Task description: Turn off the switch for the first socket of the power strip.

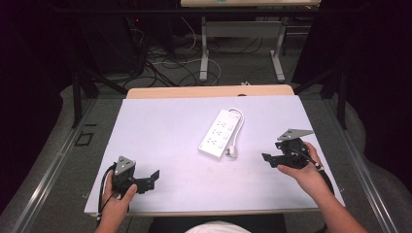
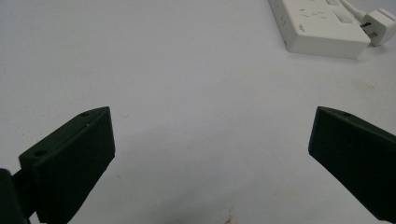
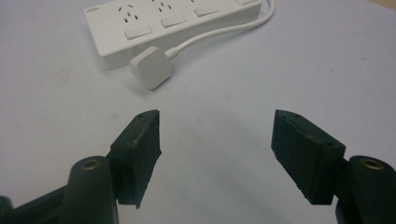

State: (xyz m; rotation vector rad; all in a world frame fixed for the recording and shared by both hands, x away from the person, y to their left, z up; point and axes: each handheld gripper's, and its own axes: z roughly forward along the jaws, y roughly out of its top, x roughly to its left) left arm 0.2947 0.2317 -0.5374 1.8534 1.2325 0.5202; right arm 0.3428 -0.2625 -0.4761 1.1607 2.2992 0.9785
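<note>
My right fingers [image 3: 215, 156] stand apart and empty, nearer than my left fingers [image 2: 210, 163] to the plug [image 3: 151, 66] lying straight ahead beside the power strip [image 3: 163, 23] mid-bench

The left gripper [image 1: 154, 177] sits at about seven o'clock in the high view, gripped from behind by the left hand [image 1: 119, 194], whose forearm comes up from the bottom edge; its jaws point toward three o'clock and stand wide apart with nothing between them, as the left gripper view shows. The right gripper [image 1: 266, 159] is at about four o'clock, held by the right hand [image 1: 301, 171] with the forearm running down toward five o'clock, its grey plate on top. Its jaws point toward nine o'clock, parted and empty in the right gripper view.
</note>
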